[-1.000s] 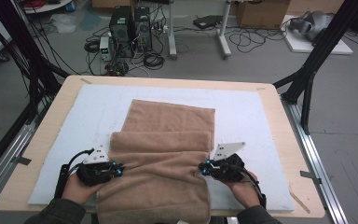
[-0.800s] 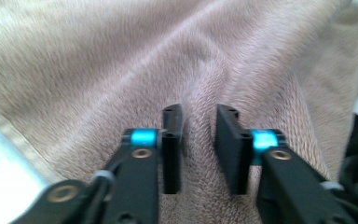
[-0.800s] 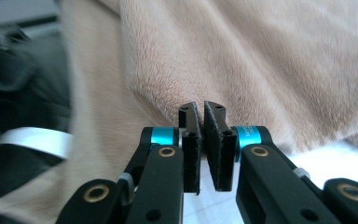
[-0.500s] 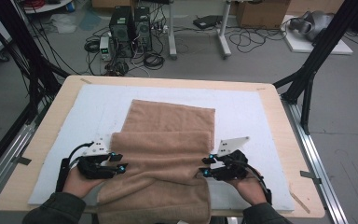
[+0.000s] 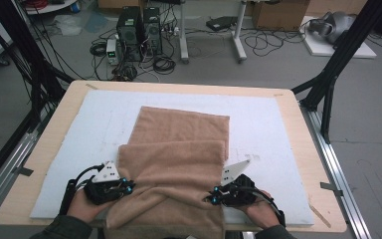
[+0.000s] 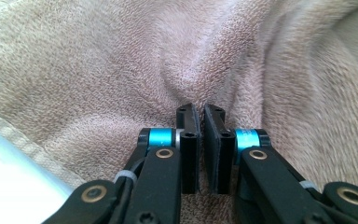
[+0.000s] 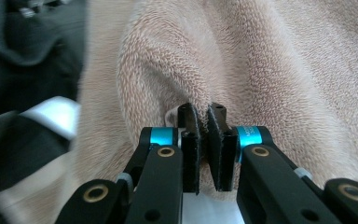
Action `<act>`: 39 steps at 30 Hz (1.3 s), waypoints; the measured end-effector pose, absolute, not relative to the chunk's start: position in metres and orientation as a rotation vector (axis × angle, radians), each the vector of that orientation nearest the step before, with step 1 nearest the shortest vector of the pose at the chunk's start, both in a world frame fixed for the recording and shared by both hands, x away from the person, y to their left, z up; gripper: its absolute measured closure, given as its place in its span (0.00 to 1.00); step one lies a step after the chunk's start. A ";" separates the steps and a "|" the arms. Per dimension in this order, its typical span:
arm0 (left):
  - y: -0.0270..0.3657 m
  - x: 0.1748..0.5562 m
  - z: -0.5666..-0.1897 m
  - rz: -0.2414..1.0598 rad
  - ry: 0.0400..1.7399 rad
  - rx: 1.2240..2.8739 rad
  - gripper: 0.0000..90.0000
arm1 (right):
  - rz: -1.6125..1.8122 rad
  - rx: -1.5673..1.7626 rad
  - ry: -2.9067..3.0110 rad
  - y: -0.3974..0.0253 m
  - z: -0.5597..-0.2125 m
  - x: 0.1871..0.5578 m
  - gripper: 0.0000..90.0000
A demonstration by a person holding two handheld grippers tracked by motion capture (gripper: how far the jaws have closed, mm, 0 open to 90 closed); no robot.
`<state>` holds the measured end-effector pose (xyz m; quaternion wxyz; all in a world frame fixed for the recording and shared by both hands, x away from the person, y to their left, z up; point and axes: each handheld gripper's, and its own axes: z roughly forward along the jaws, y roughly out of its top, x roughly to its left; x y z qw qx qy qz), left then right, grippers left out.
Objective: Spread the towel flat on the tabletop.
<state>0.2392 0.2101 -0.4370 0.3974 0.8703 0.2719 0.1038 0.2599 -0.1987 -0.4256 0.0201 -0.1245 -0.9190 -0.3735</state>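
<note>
Both claws are pinching the brown towel (image 5: 174, 174) now, 1 on each side of its near fold. The left claw (image 5: 128, 186) is clamping a bunch of cloth, and the right claw (image 5: 210, 198) is doing the same on the opposite edge. Compared with a second ago, both hands are sitting closer to the near edge of the table (image 5: 298, 119), dragging the folded layer back over the white mat (image 5: 89, 124).
</note>
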 end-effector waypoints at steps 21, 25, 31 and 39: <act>0.206 0.273 -0.442 0.252 0.731 2.191 0.89 | -1.179 -0.560 -2.796 -0.198 -0.438 0.296 0.84; 0.206 0.264 -0.442 0.264 0.705 2.199 0.93 | -1.181 -0.486 -2.804 -0.199 -0.435 0.282 0.94; 0.208 0.238 -0.437 0.224 0.636 2.170 0.94 | -1.187 -0.369 -2.738 -0.207 -0.425 0.251 0.94; 0.211 0.249 -0.426 0.227 0.630 2.139 0.74 | -1.318 -0.483 -2.791 -0.215 -0.395 0.256 0.76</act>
